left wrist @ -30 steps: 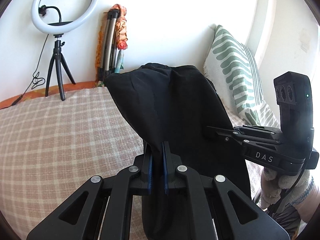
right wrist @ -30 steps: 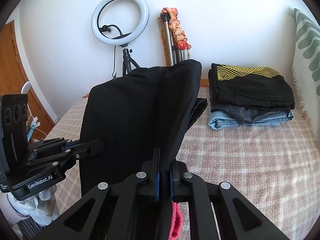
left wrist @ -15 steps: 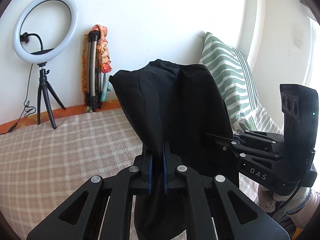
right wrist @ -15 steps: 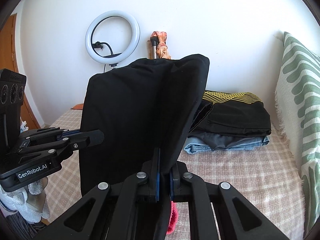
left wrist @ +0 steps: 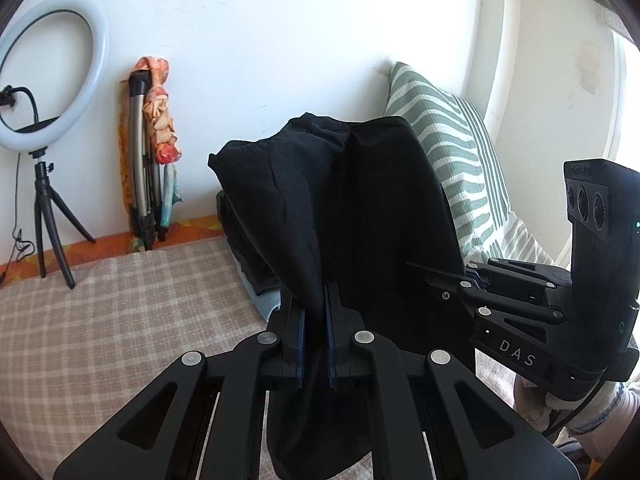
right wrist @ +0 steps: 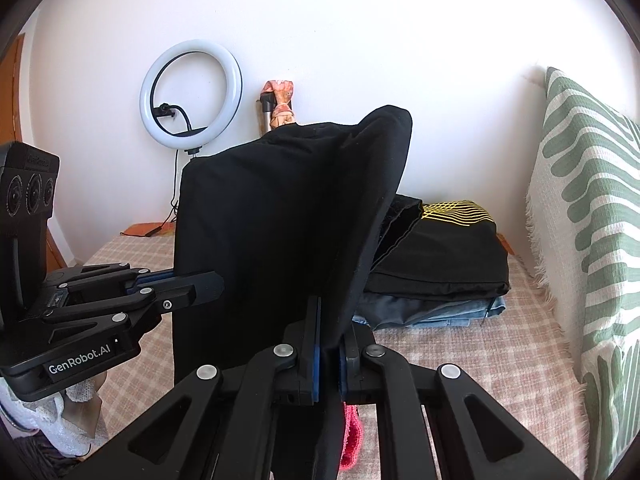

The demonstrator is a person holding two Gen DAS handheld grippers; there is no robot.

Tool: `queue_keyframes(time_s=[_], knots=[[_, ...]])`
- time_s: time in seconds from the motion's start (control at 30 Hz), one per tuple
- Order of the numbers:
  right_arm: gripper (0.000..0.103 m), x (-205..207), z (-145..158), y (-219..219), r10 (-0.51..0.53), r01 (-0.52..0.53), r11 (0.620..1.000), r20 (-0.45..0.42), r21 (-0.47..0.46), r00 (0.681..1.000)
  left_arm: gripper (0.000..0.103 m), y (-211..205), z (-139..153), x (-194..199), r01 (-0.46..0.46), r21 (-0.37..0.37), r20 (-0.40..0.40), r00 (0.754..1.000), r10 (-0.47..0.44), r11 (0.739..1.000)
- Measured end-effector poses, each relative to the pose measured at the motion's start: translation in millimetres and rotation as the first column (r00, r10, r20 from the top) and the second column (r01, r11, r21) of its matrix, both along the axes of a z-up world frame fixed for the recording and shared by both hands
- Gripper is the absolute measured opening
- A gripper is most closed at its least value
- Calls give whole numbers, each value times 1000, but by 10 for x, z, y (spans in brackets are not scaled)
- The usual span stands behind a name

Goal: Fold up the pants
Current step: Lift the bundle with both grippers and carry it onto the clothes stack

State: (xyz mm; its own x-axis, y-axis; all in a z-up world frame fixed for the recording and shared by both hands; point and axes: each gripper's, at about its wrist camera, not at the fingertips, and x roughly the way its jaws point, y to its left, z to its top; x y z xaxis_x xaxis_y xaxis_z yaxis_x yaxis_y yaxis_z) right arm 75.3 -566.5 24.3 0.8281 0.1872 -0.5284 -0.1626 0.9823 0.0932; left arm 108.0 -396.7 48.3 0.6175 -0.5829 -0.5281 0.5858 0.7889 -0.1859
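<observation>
Folded black pants (left wrist: 360, 216) hang in the air between both grippers, above the checked bed. My left gripper (left wrist: 314, 308) is shut on one edge of the pants; it also shows in the right wrist view (right wrist: 200, 284), clamped on the fabric's left side. My right gripper (right wrist: 330, 320) is shut on the other edge of the pants (right wrist: 280, 232); it shows at the right of the left wrist view (left wrist: 436, 276). A bit of pink fabric (right wrist: 352, 436) hangs below the right gripper.
A stack of folded clothes (right wrist: 444, 268), black with yellow lines on top and denim below, lies on the checked bed (right wrist: 472, 356) by the wall. A green striped pillow (right wrist: 592, 224) stands at the right. A ring light (left wrist: 48, 72) and a folded stand (left wrist: 152, 152) are by the wall.
Both grippers have carried the held pants to the right, toward the stack of folded clothes and the pillow. The ring light has slid left in both views. The grips are unchanged.
</observation>
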Motion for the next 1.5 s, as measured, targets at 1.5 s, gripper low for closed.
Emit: queue_keyframes(time_s=[1.5], knots=[[4, 2474, 1, -1268, 6, -4, 1000, -105, 26, 994, 7, -1176, -38, 2103, -26, -5, -29, 999, 26, 1000]])
